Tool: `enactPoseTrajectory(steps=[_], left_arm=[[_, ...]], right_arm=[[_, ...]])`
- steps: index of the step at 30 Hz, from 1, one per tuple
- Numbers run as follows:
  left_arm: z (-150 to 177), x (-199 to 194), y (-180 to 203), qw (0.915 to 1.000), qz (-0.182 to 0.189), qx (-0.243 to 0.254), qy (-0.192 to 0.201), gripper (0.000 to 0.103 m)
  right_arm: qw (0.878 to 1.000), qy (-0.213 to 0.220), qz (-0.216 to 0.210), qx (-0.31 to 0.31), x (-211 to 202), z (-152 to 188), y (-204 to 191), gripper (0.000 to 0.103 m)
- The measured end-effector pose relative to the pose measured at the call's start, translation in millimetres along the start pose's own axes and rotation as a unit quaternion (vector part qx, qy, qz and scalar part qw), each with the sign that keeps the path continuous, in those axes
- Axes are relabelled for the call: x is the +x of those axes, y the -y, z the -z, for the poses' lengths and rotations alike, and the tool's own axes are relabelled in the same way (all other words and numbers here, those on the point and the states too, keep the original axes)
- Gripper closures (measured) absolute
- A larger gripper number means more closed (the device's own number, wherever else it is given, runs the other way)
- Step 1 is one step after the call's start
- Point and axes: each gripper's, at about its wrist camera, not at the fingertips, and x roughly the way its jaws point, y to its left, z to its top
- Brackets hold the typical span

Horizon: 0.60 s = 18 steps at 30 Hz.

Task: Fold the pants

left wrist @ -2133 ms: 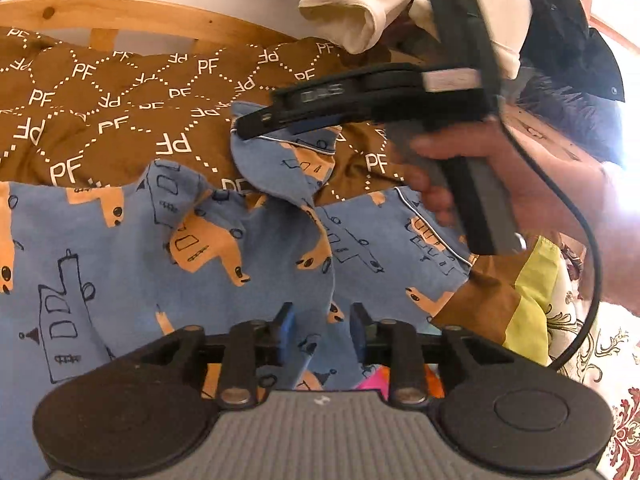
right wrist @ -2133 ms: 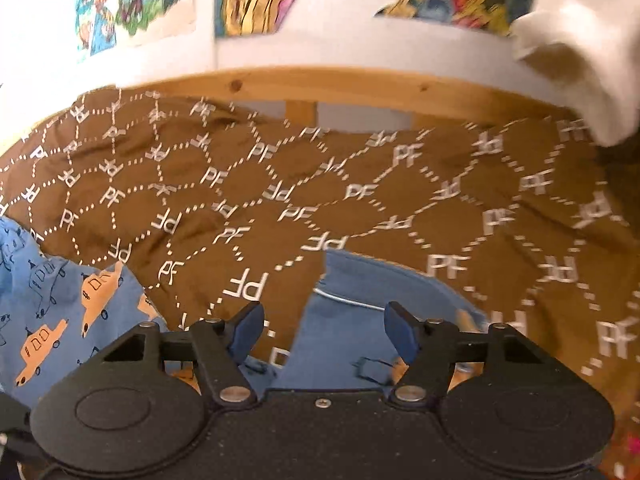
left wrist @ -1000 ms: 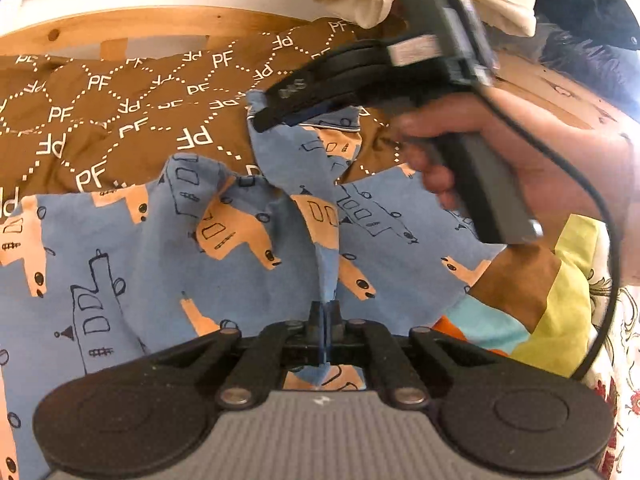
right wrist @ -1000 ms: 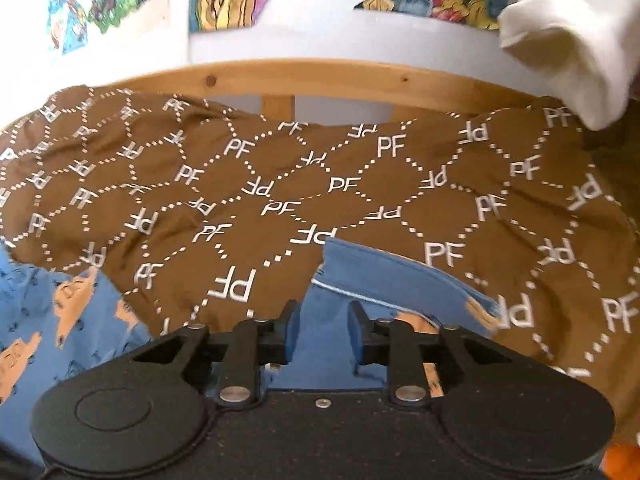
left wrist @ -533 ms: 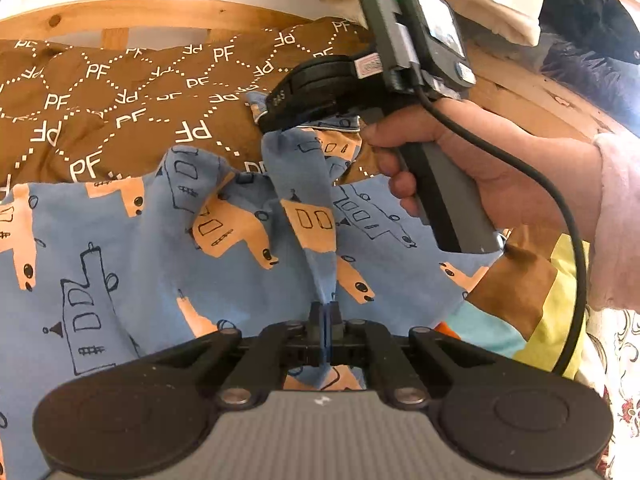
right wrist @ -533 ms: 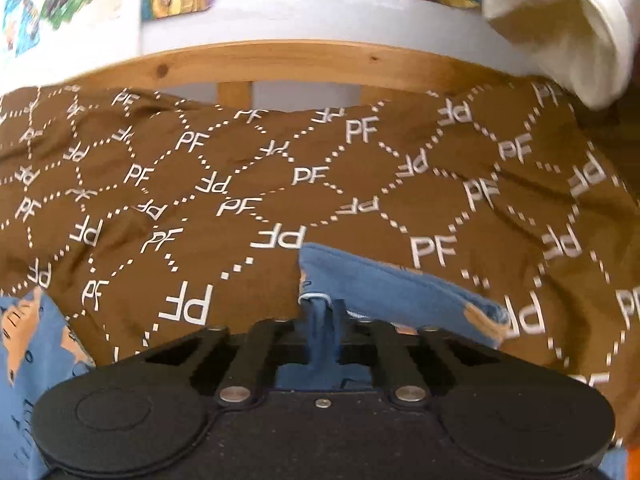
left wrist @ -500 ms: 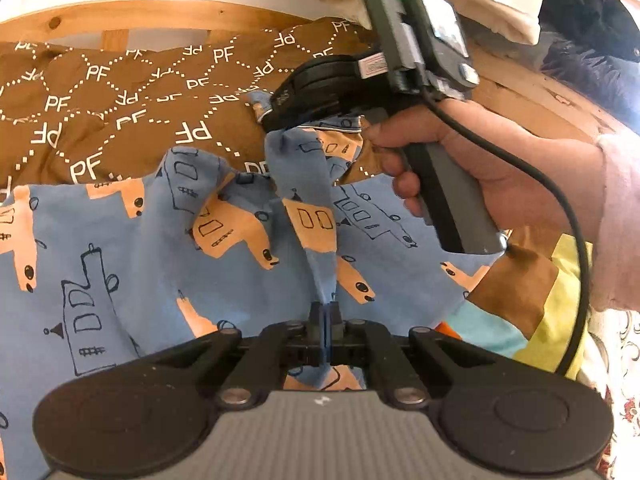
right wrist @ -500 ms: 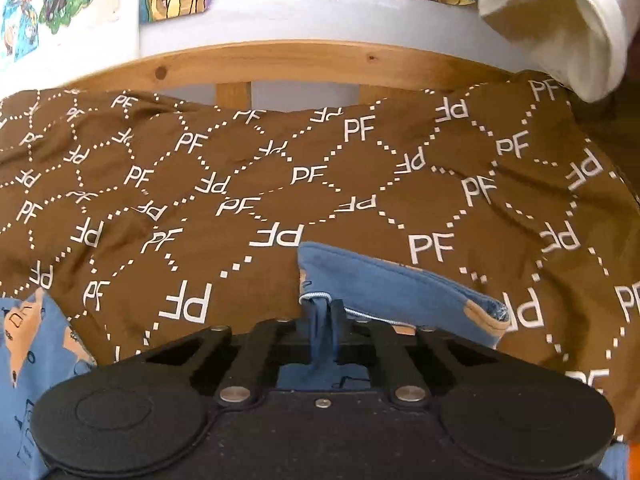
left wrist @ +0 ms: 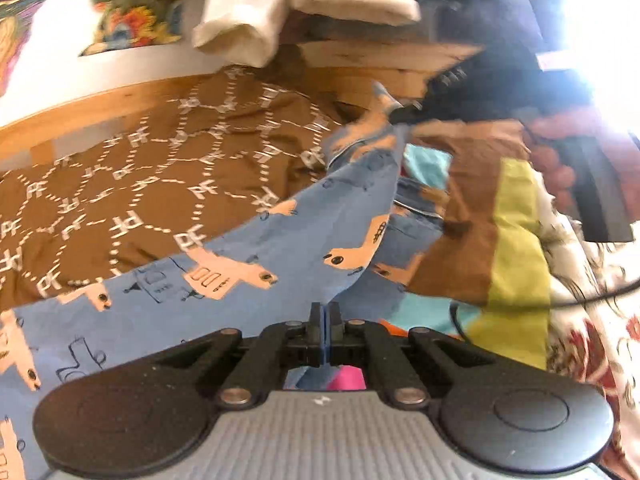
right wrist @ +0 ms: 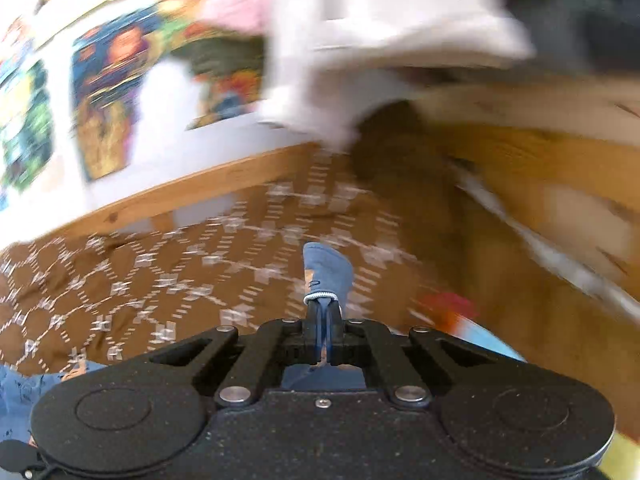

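Note:
The pants [left wrist: 248, 264] are blue with orange car prints and lie on a brown blanket [left wrist: 152, 176]. My left gripper [left wrist: 325, 312] is shut on a fold of their cloth at the near edge. From there the cloth stretches up and right to my right gripper [left wrist: 404, 114], which holds the far corner lifted. In the blurred right wrist view my right gripper [right wrist: 325, 312] is shut on a blue hem of the pants [right wrist: 324, 270] with a white piping edge.
A wooden bed rail [left wrist: 100, 100] runs behind the blanket, with white folded cloth [left wrist: 248, 24] hanging above it. A patchwork quilt [left wrist: 516, 232] in brown and yellow-green lies to the right. A hand [left wrist: 560, 160] holds the right gripper's handle, its cable trailing over the quilt.
My right gripper has swung to the right and lifted, pulling the pants corner taut. Both views have rolled, and the right wrist view is now motion-blurred. My left gripper keeps its hold.

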Motion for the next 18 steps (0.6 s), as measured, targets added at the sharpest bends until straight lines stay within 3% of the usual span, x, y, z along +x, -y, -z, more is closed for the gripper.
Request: enactPoseTrajectory(steps=[3, 6, 8, 10, 13, 15, 18], left_arm=[[3.4, 3.2, 5.3, 0.9997, 0.018, -0.001, -0.018, 0.102], [-0.5, 3.0, -4.8, 0.9982, 0.037, -0.037, -0.03, 0.097], [-8.3, 1.7, -15.5, 0.9965, 0.048, -0.06, -0.033, 0.092], [-21.3, 2.5, -27.1, 0.996, 0.047, -0.069, -0.029, 0.084], [-50.1, 18.9, -39.0, 0.9966, 0.05, -0.062, -0.02, 0.071], [-72.5, 43.1, -47.3, 0.9961, 0.063, -0.058, -0.019, 0.05], [-106.1, 85.5, -53.1, 0.995, 0.078, -0.056, -0.026, 0.048]], right_arm=[[0.998, -0.042, 0.024, 0.042, -6.0, 28.8, 30.6, 0.101], [0.994, -0.075, 0.031, 0.07, -4.4, 55.0, 48.6, 0.085], [0.994, -0.074, 0.029, 0.075, -6.9, 64.2, 53.8, 0.08], [0.995, -0.07, 0.023, 0.074, -9.8, 67.7, 56.5, 0.063], [0.996, -0.061, 0.013, 0.068, -10.7, 68.1, 59.9, 0.057], [0.996, -0.053, 0.011, 0.067, -11.1, 63.9, 62.7, 0.055], [0.996, -0.039, 0.008, 0.075, -12.4, 56.8, 67.1, 0.055]])
